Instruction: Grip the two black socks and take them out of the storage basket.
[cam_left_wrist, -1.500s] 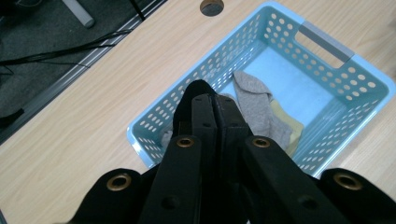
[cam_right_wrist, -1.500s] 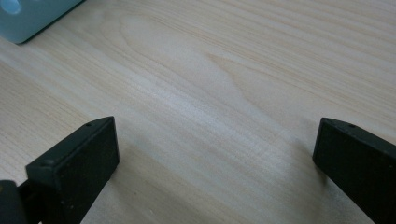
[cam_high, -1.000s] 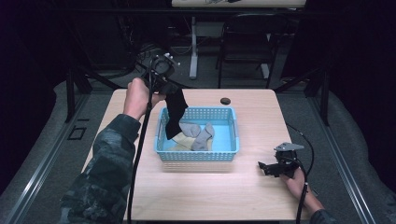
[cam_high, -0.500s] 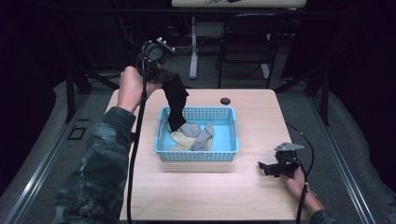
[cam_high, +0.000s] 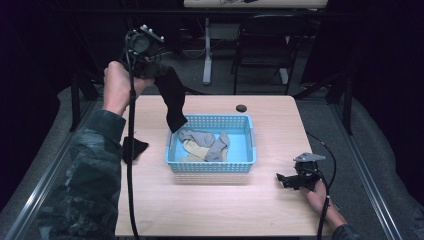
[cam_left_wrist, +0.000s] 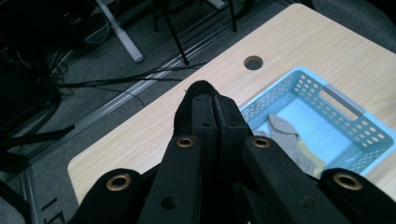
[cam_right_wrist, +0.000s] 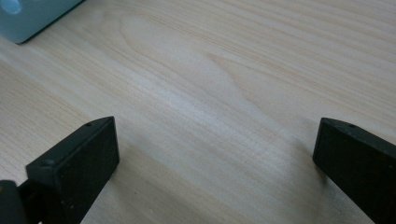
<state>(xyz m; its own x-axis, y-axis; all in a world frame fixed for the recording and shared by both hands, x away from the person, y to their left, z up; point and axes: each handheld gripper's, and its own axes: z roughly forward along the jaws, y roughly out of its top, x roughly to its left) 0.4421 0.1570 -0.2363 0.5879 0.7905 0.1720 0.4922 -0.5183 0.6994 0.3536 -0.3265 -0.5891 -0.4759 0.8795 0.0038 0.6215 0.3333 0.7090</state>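
The left gripper (cam_high: 150, 67) is held high above the far left corner of the table (cam_high: 210, 210), its jaws pressed tight together on the top of a black sock (cam_high: 173, 102), which hangs straight down with its toe dangling over the far left corner of the blue basket (cam_high: 210, 166); in the left gripper view the dark cloth (cam_left_wrist: 198, 91) bulges just past the closed tips, so the pinch looks thin but sound; another black sock (cam_high: 133, 148) lies flat on the table near its left edge, just beside the basket, and grey and cream socks (cam_high: 206, 144) lie heaped inside the basket; the right gripper (cam_high: 295, 179) rests low near the table's near right corner with its jaws spread wide and nothing between them, bare wood showing in the right gripper view (cam_right_wrist: 215, 140); the step in hand seems to be carrying the lifted sock clear of the basket toward its likely mate at the left edge; to do it well, I would keep the jaws firmly closed, raise the sock until the toe clears the basket rim so it does not snag, move sideways without swinging, and lower it flat beside the other sock before letting go; no brand, label or readable writing appears on the socks, the basket or the table.
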